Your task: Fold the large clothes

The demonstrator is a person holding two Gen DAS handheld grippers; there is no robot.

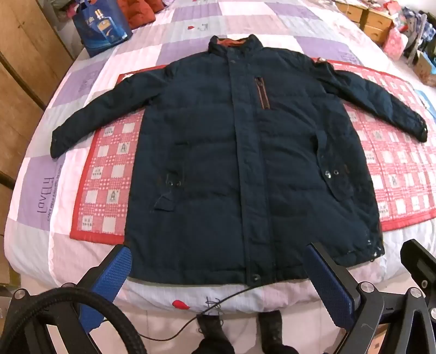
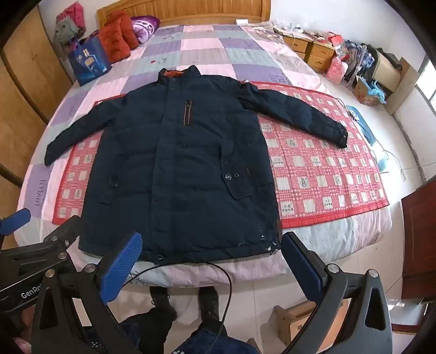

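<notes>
Your left gripper point(image 1: 218, 275) and right gripper point(image 2: 212, 256) both spread wide, holding nothing, above bed's near edge. Navy jacket point(image 2: 177, 163) lies flat, front up (sleeves spread), hem at near edge of bed point(image 2: 207, 51), over red mat point(image 2: 321, 168).

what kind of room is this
Most likely a home bedroom: the dark navy padded jacket lies spread on a bed with a purple-and-pink patchwork quilt, a wooden headboard behind it and wooden bedside drawers alongside.
</notes>
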